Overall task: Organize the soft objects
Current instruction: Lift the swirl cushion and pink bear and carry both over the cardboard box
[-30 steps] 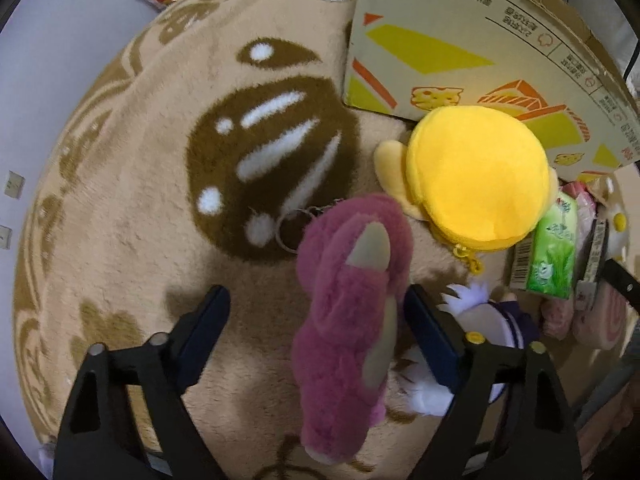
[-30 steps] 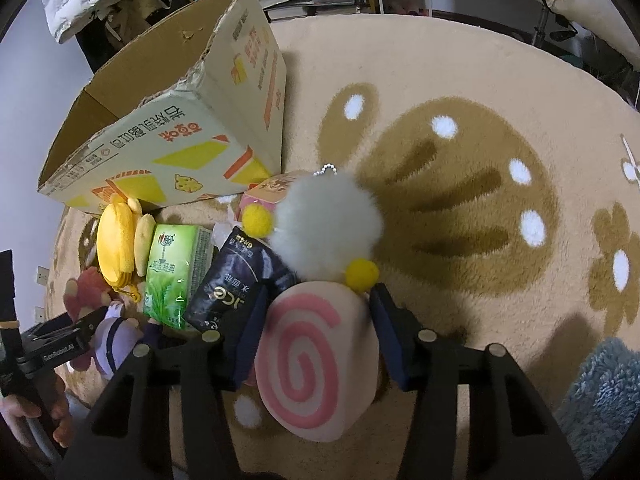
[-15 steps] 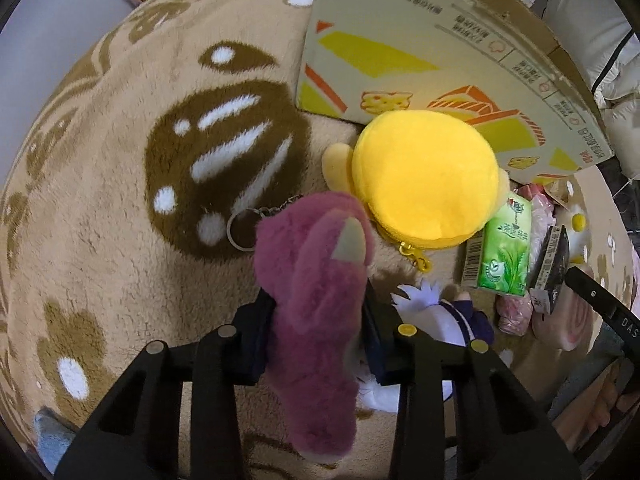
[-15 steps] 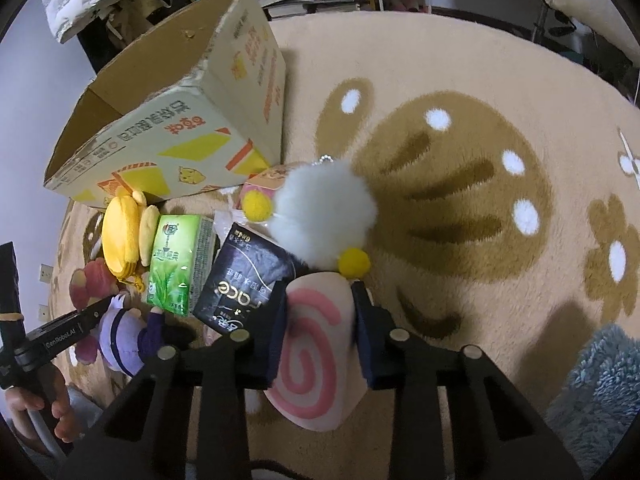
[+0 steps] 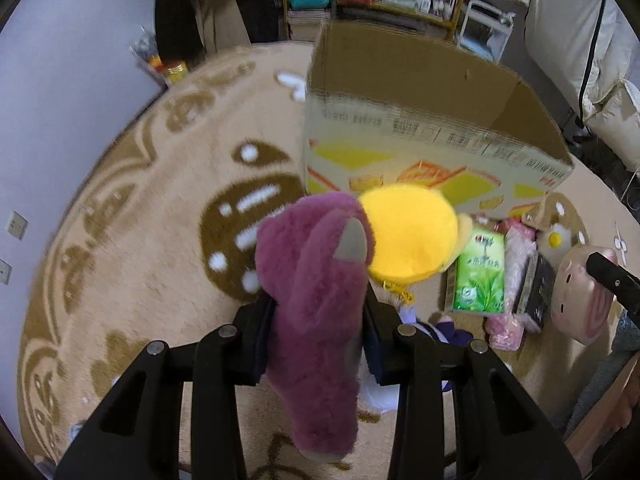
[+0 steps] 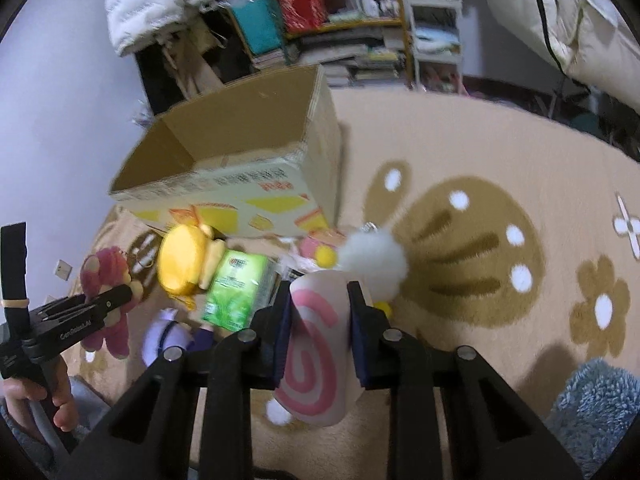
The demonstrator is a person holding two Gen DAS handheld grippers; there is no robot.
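Note:
My left gripper (image 5: pixel 318 336) is shut on a magenta plush bear (image 5: pixel 316 304) and holds it lifted above the rug; the bear also shows in the right wrist view (image 6: pixel 106 280). My right gripper (image 6: pixel 318 328) is shut on a pink swirl-roll plush (image 6: pixel 312 356), also raised; it shows in the left wrist view (image 5: pixel 580 296). An open cardboard box (image 5: pixel 420 120) stands ahead, also in the right wrist view (image 6: pixel 240 160). A yellow plush (image 5: pixel 408 236), a white pom-pom plush (image 6: pixel 374 260) and a purple-and-white doll (image 6: pixel 168 336) lie on the rug in front of the box.
A green tissue pack (image 5: pixel 478 276), a black packet (image 5: pixel 538 292) and a pink bubble-wrap item (image 5: pixel 508 280) lie among the toys. The beige patterned rug (image 6: pixel 480 160) spreads right. Shelves (image 6: pixel 340 20) stand behind the box. A blue fluffy mat (image 6: pixel 592 412) lies at lower right.
Both grippers closed on their plush toys and lifted them off the rug. Both views now tilt up and show the box opening and the room behind.

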